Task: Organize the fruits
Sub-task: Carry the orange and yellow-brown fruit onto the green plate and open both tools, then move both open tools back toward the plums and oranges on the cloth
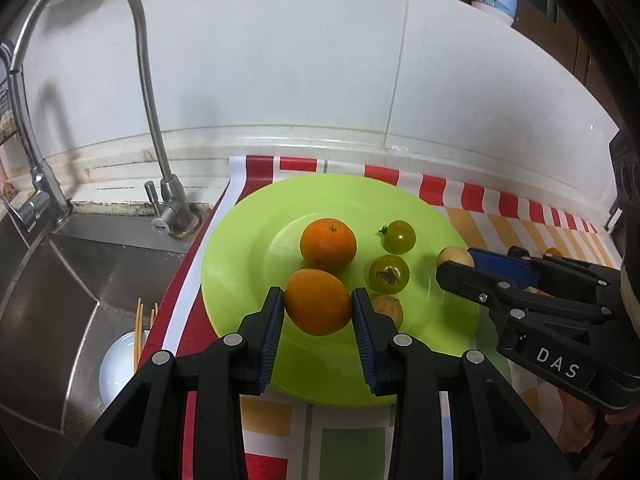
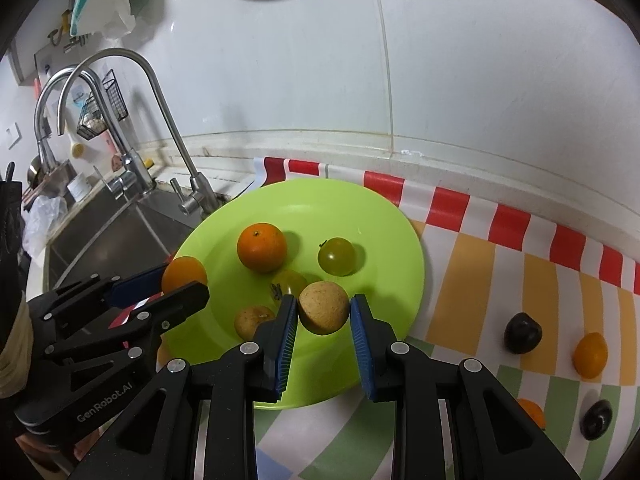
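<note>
A lime-green plate (image 1: pixel 240 264) (image 2: pixel 384 240) lies on a striped mat. On it rest an orange (image 1: pixel 328 244) (image 2: pixel 262 247), two green tomatoes (image 1: pixel 399 237) (image 1: pixel 389 274) (image 2: pixel 337 256) and a small tan fruit (image 1: pixel 388 307) (image 2: pixel 253 322). My left gripper (image 1: pixel 318 304) (image 2: pixel 182 280) is shut on a second orange (image 1: pixel 318 303) (image 2: pixel 184 274) just above the plate's near left. My right gripper (image 2: pixel 324 308) (image 1: pixel 456 262) is shut on a tan round fruit (image 2: pixel 324 307) (image 1: pixel 454 257) over the plate's right side.
A steel sink (image 1: pixel 60 304) with a tall tap (image 1: pixel 152 120) lies left of the mat; a white bowl with chopsticks (image 1: pixel 120 364) sits in it. On the mat right of the plate lie two dark fruits (image 2: pixel 522 332) (image 2: pixel 596 419) and small orange ones (image 2: pixel 590 355). A white wall stands behind.
</note>
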`<state>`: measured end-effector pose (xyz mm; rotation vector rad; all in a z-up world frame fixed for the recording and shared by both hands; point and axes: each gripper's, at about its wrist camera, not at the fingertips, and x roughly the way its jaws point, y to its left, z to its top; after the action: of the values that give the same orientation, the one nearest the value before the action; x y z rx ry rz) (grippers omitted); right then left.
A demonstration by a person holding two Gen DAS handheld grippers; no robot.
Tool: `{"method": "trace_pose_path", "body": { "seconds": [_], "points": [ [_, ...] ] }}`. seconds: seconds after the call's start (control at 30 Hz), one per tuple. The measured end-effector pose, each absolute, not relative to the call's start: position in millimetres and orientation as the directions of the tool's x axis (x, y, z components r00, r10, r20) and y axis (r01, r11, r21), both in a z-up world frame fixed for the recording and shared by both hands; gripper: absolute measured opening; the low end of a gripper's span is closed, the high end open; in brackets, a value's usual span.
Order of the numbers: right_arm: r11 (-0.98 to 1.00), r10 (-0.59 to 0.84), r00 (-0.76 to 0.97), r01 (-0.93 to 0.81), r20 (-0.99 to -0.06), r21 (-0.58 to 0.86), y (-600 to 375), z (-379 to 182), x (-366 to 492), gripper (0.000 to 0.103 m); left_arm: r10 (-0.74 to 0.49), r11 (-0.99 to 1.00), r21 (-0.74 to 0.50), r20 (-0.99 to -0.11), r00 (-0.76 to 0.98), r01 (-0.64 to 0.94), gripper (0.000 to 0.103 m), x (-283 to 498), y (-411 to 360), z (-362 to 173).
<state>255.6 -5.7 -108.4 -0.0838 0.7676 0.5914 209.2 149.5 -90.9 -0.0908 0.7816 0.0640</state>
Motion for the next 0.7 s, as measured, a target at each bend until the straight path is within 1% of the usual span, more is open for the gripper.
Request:
{"method": "trace_pose_path", "body": {
  "seconds": [0.03,0.1,0.2,0.4,0.67,0.7],
  "points": [
    [0.836,0.472,0.567,-0.53,-0.674,0.14,-6,-108,255,0.028,0.03,0.994,-0.054,-0.707,0.707,-0.096,0.034,210,150,-92],
    [0.836,0.477,0.563,-0.529,-0.675,0.149,-6,-108,256,0.029,0.043,0.994,-0.04,-0.715,0.698,-0.102,0.038,211,149,-92],
    [0.836,0.485,0.564,-0.524,-0.668,0.165,-9,-106,255,0.04,0.085,0.994,0.005,-0.693,0.716,-0.114,0.041,206,144,-86],
    [0.846,0.475,0.599,-0.513,-0.645,0.145,-23,-93,241,0.04,0.082,0.994,-0.003,-0.655,0.751,-0.111,0.042,187,137,-65],
    [0.856,0.473,0.644,-0.499,-0.602,0.139,-47,-66,217,0.04,0.047,0.996,-0.033,-0.609,0.792,-0.084,0.042,161,118,-36],
    [0.857,0.473,0.649,-0.496,-0.596,0.139,-51,-62,214,0.042,0.045,0.996,-0.031,-0.602,0.797,-0.08,0.043,159,116,-33]
  ]
}}
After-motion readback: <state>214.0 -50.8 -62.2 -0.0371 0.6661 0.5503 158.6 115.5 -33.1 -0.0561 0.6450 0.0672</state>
